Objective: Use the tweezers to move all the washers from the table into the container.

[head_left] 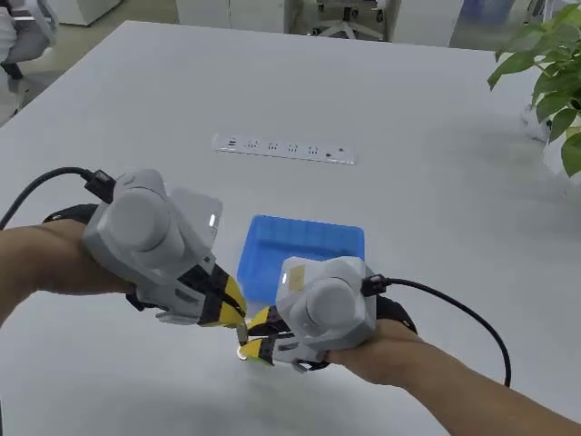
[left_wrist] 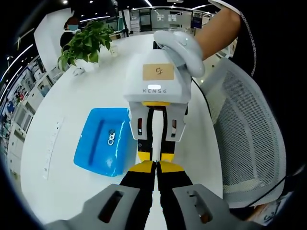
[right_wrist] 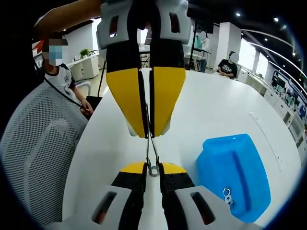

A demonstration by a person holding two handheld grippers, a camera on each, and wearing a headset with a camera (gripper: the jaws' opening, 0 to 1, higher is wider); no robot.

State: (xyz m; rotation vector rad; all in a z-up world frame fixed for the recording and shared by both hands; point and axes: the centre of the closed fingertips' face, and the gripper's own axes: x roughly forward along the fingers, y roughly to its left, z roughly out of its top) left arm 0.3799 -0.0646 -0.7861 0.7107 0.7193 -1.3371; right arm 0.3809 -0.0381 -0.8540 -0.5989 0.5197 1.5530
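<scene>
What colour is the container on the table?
Bright blue. The container shows best in the left gripper view.

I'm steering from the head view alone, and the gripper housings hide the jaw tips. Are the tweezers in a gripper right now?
Observer: Yes. In the right gripper view the left gripper is shut on the thin tweezers, which point down toward the right gripper.
Operator: Anything at the tips?
Observer: A small washer sits at the tweezer tips, between the right gripper's closely set jaws. I cannot tell whether those jaws press on it.
</scene>
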